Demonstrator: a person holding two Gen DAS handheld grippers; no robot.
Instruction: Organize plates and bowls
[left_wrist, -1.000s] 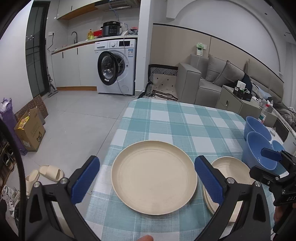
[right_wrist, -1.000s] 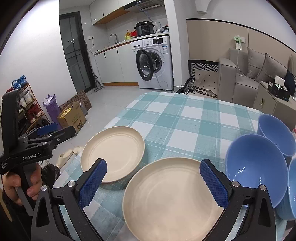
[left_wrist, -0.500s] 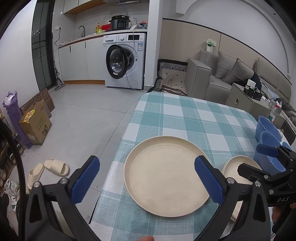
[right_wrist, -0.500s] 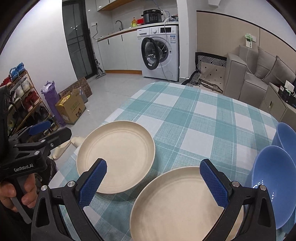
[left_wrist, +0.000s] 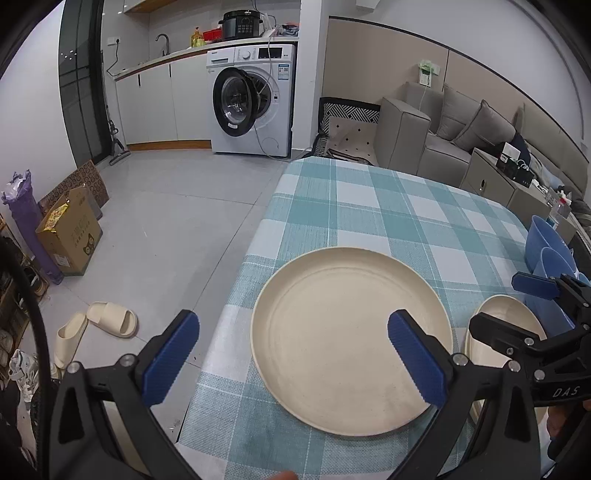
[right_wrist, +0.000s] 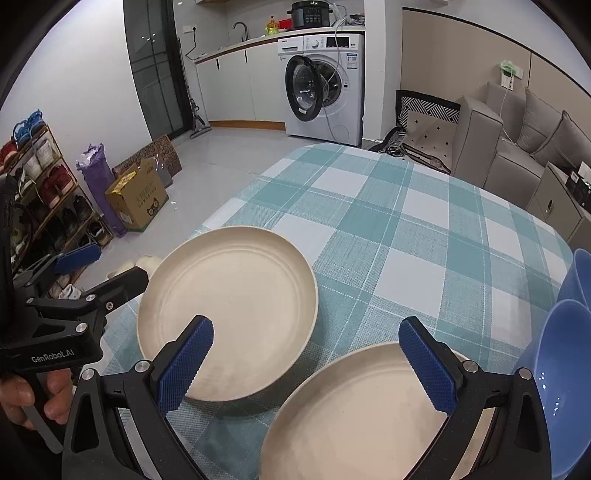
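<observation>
Both views have swung left; the left plate now sits under the left gripper's right finger.

matt cream plates, woven checked cloth, glossy blue bowls.

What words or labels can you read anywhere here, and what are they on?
"GenRobot.AI": on the left gripper body.
"DAS": on the right gripper body, partly cut off.
Cardboard box print: too blurred to read.
Washing machine labels: too small to read.

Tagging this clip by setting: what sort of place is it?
Most likely a small home, kitchen and living room in one: a washing machine under the counter, a sofa, and a table with a checked cloth.
</observation>
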